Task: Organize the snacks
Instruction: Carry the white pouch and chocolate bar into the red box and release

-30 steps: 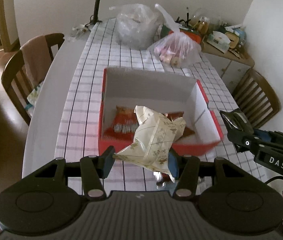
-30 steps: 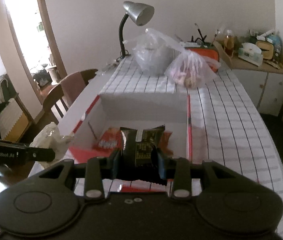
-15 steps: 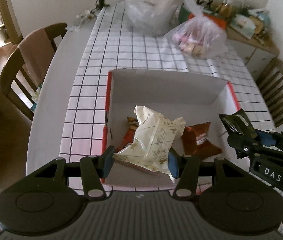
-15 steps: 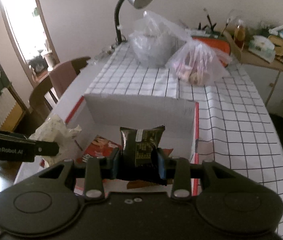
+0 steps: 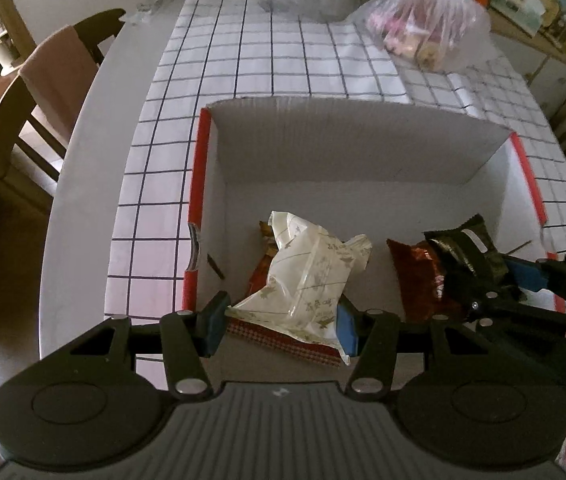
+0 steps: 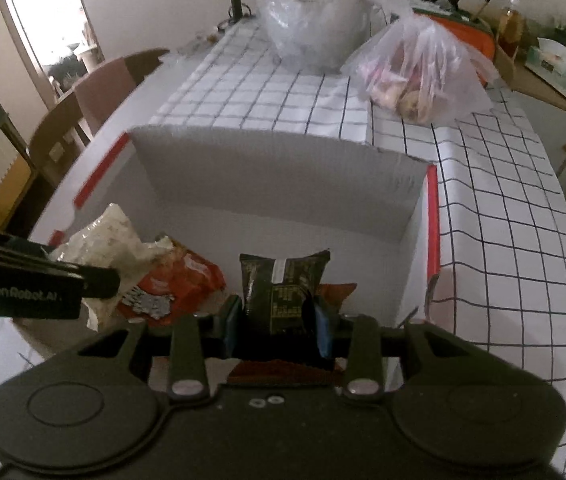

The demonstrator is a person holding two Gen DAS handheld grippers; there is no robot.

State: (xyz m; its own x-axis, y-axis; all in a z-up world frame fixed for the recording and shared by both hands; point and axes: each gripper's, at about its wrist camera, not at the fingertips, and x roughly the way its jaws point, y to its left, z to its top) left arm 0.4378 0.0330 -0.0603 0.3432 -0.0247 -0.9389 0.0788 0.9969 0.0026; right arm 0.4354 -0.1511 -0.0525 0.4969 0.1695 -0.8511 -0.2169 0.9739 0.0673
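Left gripper (image 5: 281,322) and right gripper (image 6: 275,326) tilt downward, jaws clamped.

Dim daylight from a doorway (image 6: 23,60) at left; fisheye bends the edges, corners vignette black, right view slightly blurred.

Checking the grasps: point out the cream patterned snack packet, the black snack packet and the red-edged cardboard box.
cream patterned snack packet (image 5: 307,280), left wrist view, middle.
black snack packet (image 6: 281,292), right wrist view, printed face.
red-edged cardboard box (image 5: 199,168), left wrist view, left rim.

Both wrist views steeply down, close over one box (image 5: 363,148).
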